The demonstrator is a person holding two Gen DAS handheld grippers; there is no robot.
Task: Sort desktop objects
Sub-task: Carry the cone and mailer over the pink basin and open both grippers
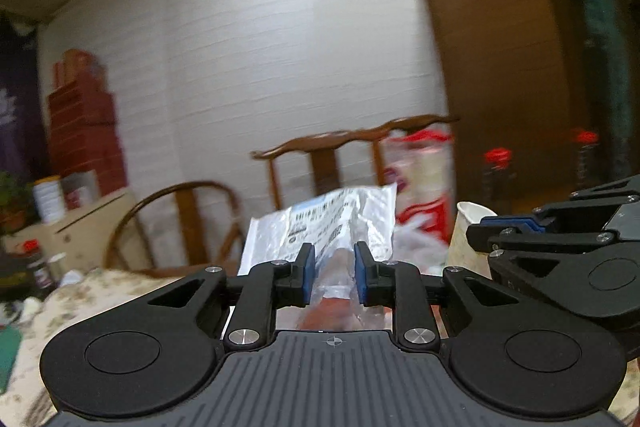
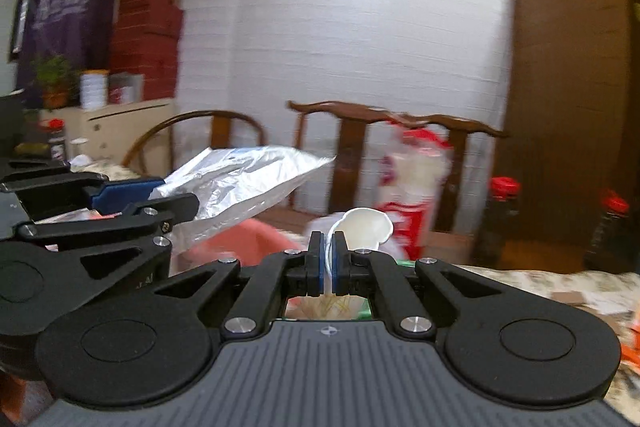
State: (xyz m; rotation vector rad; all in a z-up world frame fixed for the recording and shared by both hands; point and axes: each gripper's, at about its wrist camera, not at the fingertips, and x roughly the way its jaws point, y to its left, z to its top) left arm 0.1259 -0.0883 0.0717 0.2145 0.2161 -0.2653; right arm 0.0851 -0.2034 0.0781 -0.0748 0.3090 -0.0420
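While both items hang lifted above the desk [image 2: 560, 283], neither is placed yet | left gripper [image 1: 335, 273] fingers pinch a silvery plastic packet [image 1: 332, 223] | right gripper [image 2: 327, 265] fingers clamp narrowly on a white paper cup [image 2: 366, 229] rim, contents unclear | pink bin [image 2: 236, 241] just below the packet, contents hidden | sorting seems midway.

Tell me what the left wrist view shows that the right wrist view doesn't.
Only the left wrist view shows the printed label side of the foil packet clamped in the left tool, and the paper cup standing as a whole cup. Only the right wrist view shows the cup's rim pinched in the right tool, plus a pink container below the packet. Both show the wooden chairs, red-and-white bag and white wall.
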